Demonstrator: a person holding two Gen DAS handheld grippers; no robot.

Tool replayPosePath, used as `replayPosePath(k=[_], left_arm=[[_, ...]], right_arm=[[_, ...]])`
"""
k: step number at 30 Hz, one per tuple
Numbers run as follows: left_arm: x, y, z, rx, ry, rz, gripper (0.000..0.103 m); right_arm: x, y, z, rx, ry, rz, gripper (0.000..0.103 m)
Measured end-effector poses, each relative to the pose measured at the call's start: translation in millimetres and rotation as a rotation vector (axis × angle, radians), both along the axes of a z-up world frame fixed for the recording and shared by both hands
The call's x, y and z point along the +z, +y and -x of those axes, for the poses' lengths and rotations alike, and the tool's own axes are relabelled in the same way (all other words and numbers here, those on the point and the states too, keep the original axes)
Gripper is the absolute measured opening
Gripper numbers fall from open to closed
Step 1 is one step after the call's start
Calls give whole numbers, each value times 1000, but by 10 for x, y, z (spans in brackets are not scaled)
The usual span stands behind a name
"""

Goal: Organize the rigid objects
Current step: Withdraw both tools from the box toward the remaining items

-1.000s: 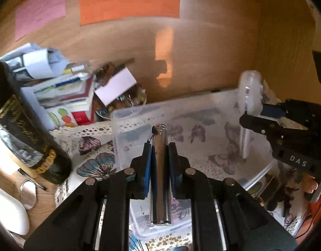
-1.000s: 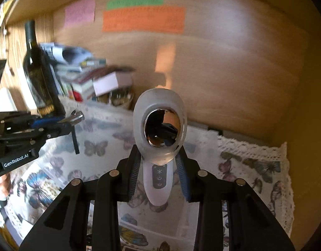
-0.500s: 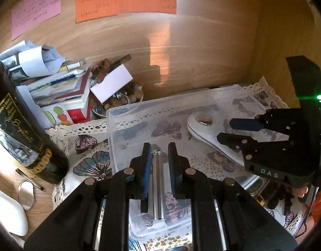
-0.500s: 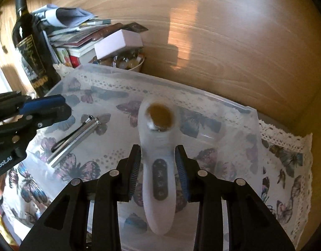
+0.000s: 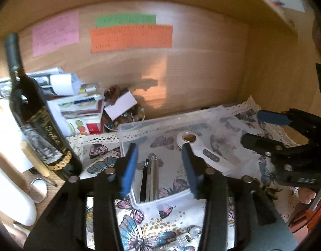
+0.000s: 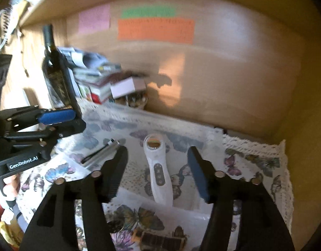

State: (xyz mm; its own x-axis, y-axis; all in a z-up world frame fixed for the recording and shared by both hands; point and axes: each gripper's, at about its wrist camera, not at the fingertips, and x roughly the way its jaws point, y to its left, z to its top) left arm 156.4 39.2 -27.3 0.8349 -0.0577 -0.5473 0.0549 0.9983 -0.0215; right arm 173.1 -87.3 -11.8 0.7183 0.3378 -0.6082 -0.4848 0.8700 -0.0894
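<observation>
Since both grippers' jaws were just opening, left gripper point(image 5: 159, 168) & right gripper point(image 6: 157, 168) are sitting released, metal cylinder point(image 5: 154, 177) & white handheld device point(image 6: 158, 171) now lying free between jaws in clear bin point(image 5: 127, 128); near ends cut off by bin wall.

Wood back wall point(image 5: 202, 67) w/ sunlit patch; shelf point(image 6: 56, 0) above.

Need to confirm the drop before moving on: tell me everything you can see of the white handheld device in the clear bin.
The white handheld device lies flat on the floor of the clear plastic bin, round head with a brownish lens toward the back wall, grey button panel facing up. It looks like smooth plastic. The silver pen lies beside it, apart. The right claw has just opened and touches nothing.
</observation>
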Motion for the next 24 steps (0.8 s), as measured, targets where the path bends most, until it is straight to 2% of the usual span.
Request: replayPosePath(k=[4, 5, 7, 9, 12, 15, 24], left_arm=[[84, -45, 256, 15, -55, -11, 70], [98, -60, 332, 19, -66, -16, 73], [106, -82, 449, 22, -81, -20, 91], [96, -102, 581, 28, -99, -26, 97], [46, -132, 749, 29, -106, -37, 98], [-32, -114, 882, 28, -93, -12, 100], [-484, -110, 1045, 49, 7, 29, 100]], right_arm=[[122, -115, 270, -20, -68, -32, 82], [132, -143, 324, -25, -77, -37, 83], [157, -207, 429, -34, -86, -51, 85], [149, -269, 530, -46, -90, -61, 87], [101, -341, 637, -61, -89, -68, 90], [25, -426, 750, -80, -76, -78, 90], [-324, -638, 937, -154, -2, -69, 90]])
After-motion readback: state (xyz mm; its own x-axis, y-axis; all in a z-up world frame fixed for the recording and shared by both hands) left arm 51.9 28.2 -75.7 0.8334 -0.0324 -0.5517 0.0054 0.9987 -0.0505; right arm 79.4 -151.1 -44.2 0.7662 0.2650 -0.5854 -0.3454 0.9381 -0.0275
